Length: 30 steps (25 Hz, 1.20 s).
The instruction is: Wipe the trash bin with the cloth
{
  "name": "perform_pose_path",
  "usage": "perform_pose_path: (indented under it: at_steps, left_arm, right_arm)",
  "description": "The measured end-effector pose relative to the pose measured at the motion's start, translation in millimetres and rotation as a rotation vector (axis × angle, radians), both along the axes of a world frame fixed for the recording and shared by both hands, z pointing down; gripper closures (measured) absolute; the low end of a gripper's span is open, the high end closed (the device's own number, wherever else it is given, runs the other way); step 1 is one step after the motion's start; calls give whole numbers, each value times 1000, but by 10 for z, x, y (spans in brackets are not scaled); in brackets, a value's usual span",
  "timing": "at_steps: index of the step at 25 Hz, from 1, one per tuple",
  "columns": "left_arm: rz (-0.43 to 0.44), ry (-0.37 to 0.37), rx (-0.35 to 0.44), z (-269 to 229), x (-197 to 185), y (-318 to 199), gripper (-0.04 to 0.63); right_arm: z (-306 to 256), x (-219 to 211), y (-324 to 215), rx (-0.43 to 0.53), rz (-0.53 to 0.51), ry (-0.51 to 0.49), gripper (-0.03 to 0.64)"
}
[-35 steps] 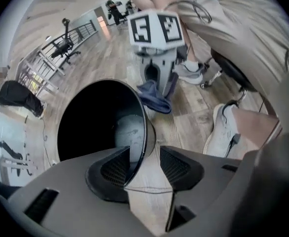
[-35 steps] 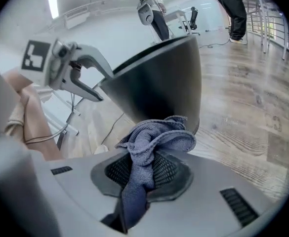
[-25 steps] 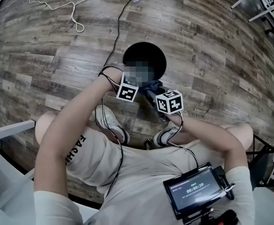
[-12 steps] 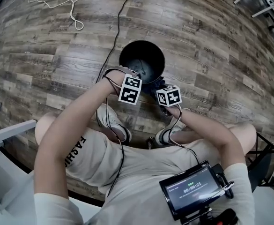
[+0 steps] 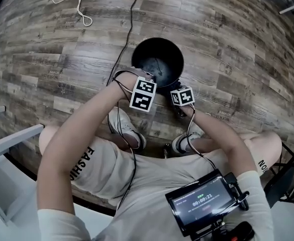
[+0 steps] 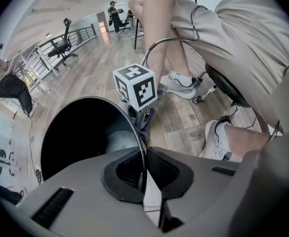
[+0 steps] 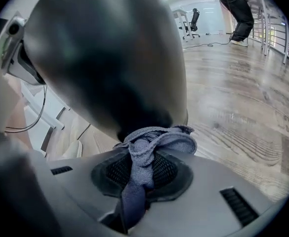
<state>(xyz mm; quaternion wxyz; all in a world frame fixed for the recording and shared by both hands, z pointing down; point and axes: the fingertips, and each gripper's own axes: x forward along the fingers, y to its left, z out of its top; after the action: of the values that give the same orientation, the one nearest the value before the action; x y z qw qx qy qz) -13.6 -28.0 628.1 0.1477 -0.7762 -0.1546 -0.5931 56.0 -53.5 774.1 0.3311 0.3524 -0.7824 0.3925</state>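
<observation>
**Desk:** Where's the bin?

**Me:** The bin (image 5: 162,51) stands on the wood floor (image 5: 227,29), mouth up, just ahead of the shoes (image 5: 124,129). Both of my grippers are at its near side.

**Desk:** What's your left one doing?

**Me:** My left gripper (image 6: 144,176) comes down steeply over the near edge. Its jaws have just been closing, and the thin rim (image 6: 134,132) runs straight between them. One pad is inside the bin and one outside, both nipping the wall. So I have the bin pinched by its rim.

**Desk:** And the cloth?

**Me:** The cloth (image 7: 156,139) is in my right gripper (image 7: 143,174). The jaws are clamped on a grey-blue strip of it. A bunched knot sticks out past the tips and a tail hangs back between the pads.

**Desk:** How does it sit against the bin?

**Me:** It's outside the bin, on the near-right side, low on the wall. In the right gripper view the dark glossy wall fills the frame directly ahead. The knot sits right up against the wall and looks to be touching it. From the left gripper view I see the right gripper's marker cube just beside the rim, outside the bin, with cloth bunched under it.

**Desk:** Are the grippers close together?

**Me:** They're near each other, left on the rim, right lower on the wall.
</observation>
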Motion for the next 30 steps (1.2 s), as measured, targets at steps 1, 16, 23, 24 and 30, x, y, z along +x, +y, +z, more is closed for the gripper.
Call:
perform_pose_path:
  at_steps: [1,16,23,24,30]
  left_arm:
    - [1,-1,-3,2,-1,2,568]
    - [-9,-4,3,8,17,-4,568]
    - [-9,-5,2,0,2,3,566]
    - [-7,-5,0,-3,2,2,566]
    - [-2,-9,17,15,3,14,566]
  right_arm:
    - [77,3,-3,-3,2,-3,537]
    - [138,61,72,-46,23,-14,537]
    - [-529,-60,233,24,-169,-55,537]
    - [-660,-65,240,39,-191,-63,537]
    - [-1457,89,240,129,-205,-76,537]
